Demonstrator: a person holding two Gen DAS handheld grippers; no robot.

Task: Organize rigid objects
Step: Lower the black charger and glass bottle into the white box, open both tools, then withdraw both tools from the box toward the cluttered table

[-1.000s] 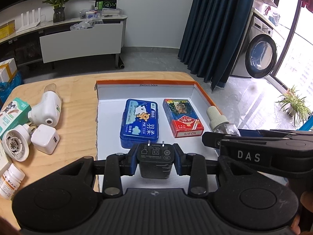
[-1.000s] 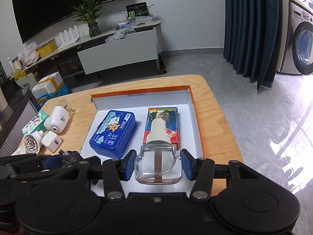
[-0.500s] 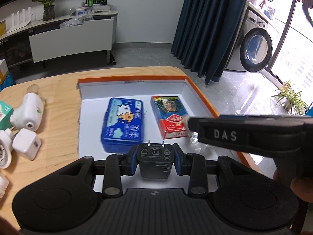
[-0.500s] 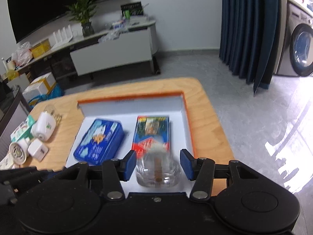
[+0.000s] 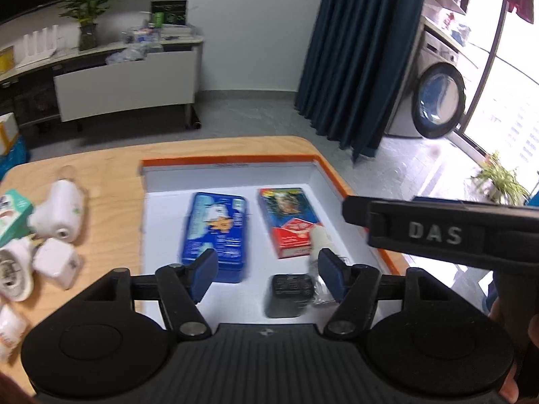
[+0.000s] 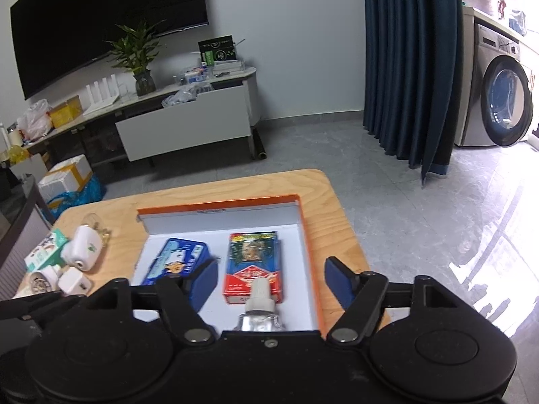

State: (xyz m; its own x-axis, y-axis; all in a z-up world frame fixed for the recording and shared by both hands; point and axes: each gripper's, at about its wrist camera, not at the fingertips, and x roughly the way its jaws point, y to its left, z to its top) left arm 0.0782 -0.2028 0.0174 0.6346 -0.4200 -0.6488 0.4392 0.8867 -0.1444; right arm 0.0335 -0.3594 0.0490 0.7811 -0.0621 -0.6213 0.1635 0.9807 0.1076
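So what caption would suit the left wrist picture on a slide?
Opening left hand-held gripper above a black charger lying free in the white tray.

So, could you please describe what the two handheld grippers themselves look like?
Both are matte black plastic. The left gripper and right gripper each have blue pads on black linkage arms with silver pivot screws, above a ribbed body with two round discs. White "DAS" lettering marks the right gripper's side.

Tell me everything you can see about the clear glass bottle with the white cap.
The clear glass bottle with a ribbed white screw cap lies on its side on the white floor of the orange-rimmed tray, cap pointing at the red card box and seemingly reaching its near edge. Its body looks squat, partly hidden. The black charger lies beside it. No fingers touch it.
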